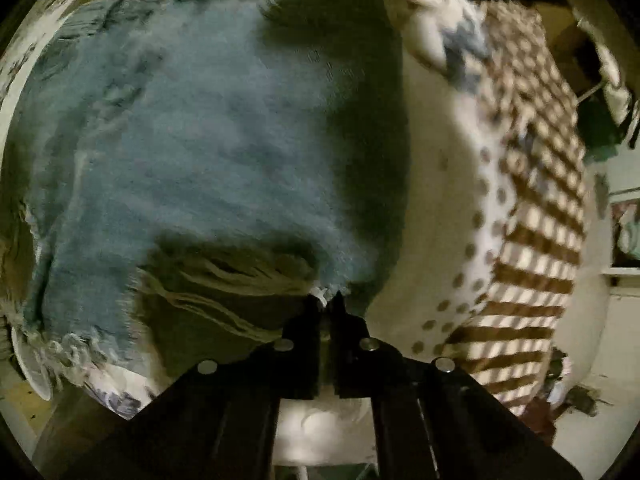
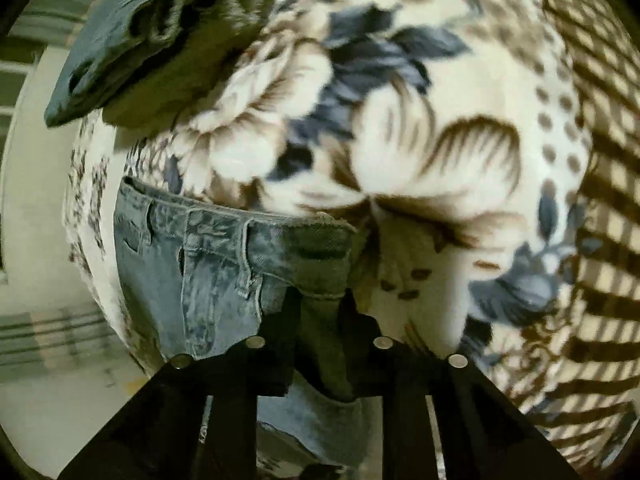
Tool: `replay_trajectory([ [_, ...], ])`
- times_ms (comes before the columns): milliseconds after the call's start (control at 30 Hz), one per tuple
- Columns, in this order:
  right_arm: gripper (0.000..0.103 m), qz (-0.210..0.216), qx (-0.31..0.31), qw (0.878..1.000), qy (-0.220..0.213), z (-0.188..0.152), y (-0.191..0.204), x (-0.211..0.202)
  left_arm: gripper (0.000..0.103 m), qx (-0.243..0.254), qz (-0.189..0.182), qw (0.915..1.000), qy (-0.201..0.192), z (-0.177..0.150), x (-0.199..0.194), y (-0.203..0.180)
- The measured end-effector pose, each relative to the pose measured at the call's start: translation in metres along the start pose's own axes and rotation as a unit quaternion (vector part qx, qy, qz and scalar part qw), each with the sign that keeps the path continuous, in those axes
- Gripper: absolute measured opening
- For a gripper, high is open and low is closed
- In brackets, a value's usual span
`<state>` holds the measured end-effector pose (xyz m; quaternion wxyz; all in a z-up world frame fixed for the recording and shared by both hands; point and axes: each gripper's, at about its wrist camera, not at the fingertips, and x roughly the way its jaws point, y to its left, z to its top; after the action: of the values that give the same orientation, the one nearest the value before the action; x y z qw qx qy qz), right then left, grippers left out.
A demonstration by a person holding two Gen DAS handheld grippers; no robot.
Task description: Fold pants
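floral blanket [image 2: 460,100], white wall [image 1: 588,320], dim light

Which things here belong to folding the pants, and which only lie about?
For the job:
jeans
left gripper, shut on their frayed hem
right gripper, shut on their waistband

Lying about:
flowered blanket
dark folded garment

A bed covered by a plush blanket [image 2: 460,92] carries everything: cream ground with brown flowers, blue leaves, a dotted band and a brown checked border [image 1: 536,216]. Denim pants [image 1: 192,152] lie directly on it, spread ahead of the left gripper [image 1: 328,300], their waistband [image 2: 248,232] just ahead and left of the right gripper [image 2: 322,300]. A darker bundle of cloth [image 2: 132,36] lies farther ahead and left.
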<state>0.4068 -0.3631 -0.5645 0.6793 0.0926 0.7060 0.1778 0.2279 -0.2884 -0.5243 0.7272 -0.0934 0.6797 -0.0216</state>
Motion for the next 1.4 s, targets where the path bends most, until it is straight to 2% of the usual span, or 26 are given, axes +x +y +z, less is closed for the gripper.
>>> replay_trajectory([
  [200,0.011,-0.020,-0.020,1.000,-0.006,-0.001,0.034,-0.034,0.002,-0.005,-0.041,0.9984,-0.040,0.007,-0.089,0.044],
  [300,0.009,-0.030,-0.030,0.999,-0.010,-0.002,0.058,-0.053,0.002,-0.015,-0.051,0.9964,-0.066,0.008,-0.107,0.072],
  [433,0.007,-0.045,-0.046,0.998,-0.016,0.004,0.111,-0.066,0.001,-0.045,-0.055,0.9934,-0.089,0.018,-0.128,0.098],
  [567,0.007,-0.073,-0.084,0.994,-0.016,0.014,0.182,-0.062,0.002,-0.094,-0.054,0.9881,-0.110,0.018,-0.145,0.139],
  [700,0.007,-0.104,-0.141,0.985,-0.009,0.024,0.261,-0.035,0.001,-0.143,-0.037,0.9808,-0.128,0.017,-0.156,0.203],
  [867,0.007,-0.125,-0.190,0.974,0.015,0.039,0.338,0.022,0.001,-0.201,-0.008,0.9692,-0.141,0.018,-0.142,0.273],
  [1033,0.007,-0.164,-0.215,0.962,0.042,0.051,0.383,0.085,0.000,-0.251,0.017,0.9559,-0.151,0.018,-0.117,0.325],
  [1200,0.008,-0.188,-0.222,0.954,0.070,0.055,0.403,0.131,0.001,-0.285,0.017,0.9502,-0.125,0.012,-0.092,0.351],
  [1233,0.015,-0.182,-0.215,0.956,0.077,0.057,0.403,0.135,0.002,-0.300,0.020,0.9463,-0.120,0.009,-0.089,0.356],
  [1267,0.028,-0.164,-0.199,0.962,0.091,0.060,0.402,0.140,0.002,-0.319,0.019,0.9396,-0.122,0.004,-0.089,0.363],
  [1300,0.037,-0.145,-0.187,0.966,0.099,0.061,0.403,0.142,0.002,-0.332,0.017,0.9344,-0.128,0.000,-0.091,0.368],
  [1333,0.057,-0.124,-0.181,0.970,0.103,0.062,0.404,0.141,0.006,-0.345,0.015,0.9292,-0.133,-0.005,-0.093,0.374],
  [1367,0.075,-0.104,-0.179,0.973,0.103,0.061,0.406,0.138,0.011,-0.359,0.015,0.9239,-0.133,-0.009,-0.095,0.379],
  [1400,0.083,-0.095,-0.180,0.974,0.099,0.060,0.407,0.135,0.024,-0.373,0.008,0.9178,-0.135,-0.014,-0.098,0.385],
])
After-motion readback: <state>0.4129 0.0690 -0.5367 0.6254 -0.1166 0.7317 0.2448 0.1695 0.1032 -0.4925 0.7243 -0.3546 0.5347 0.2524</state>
